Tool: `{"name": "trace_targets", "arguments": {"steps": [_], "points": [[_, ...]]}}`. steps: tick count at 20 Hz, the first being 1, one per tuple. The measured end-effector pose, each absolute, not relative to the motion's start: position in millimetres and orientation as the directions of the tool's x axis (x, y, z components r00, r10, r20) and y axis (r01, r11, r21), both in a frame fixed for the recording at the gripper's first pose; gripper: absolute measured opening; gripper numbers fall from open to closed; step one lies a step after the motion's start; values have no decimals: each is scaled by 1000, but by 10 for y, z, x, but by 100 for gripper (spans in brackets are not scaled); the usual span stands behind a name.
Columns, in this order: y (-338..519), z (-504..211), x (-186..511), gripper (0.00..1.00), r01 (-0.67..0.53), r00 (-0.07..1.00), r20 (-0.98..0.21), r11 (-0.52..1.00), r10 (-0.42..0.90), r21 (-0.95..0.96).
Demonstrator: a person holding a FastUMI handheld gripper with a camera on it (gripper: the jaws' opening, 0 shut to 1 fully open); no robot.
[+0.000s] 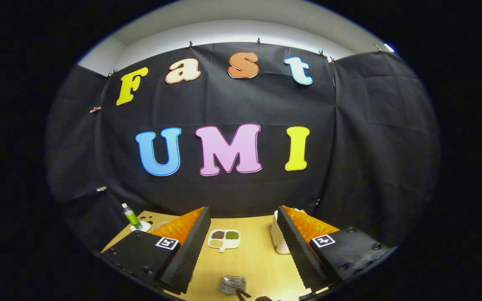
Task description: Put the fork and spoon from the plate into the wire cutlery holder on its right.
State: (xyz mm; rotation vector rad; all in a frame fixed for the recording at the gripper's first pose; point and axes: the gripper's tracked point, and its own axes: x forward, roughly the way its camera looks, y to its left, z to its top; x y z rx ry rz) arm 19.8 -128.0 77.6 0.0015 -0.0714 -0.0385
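My gripper (pixel 241 246) held above wooden table (pixel 253 259), jaws spread wide, nothing between fingers. Small metal dish (pixel 232 284) lies on table between my fingers, near me, dark utensil handles (pixel 243 294) poking from it; cannot tell fork from spoon. Divided white snack tray (pixel 224 239) sits beyond. White container (pixel 278 238) just behind my right finger. Green bottle (pixel 131 216) far left.

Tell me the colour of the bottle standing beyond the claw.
Green liquid with a white cap; the bottle shows in the gripper view. The claw is open.
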Motion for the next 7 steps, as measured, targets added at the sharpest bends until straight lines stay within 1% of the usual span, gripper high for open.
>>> {"name": "trace_targets", "arguments": {"steps": [4,5,7], "points": [[-1294,497,160,99,37,997,69,999,-37,-2],[-1344,438,178,99,47,997,60,999,-47,-2],[-1305,314,188,99,29,999,27,999,-30,23]]}}
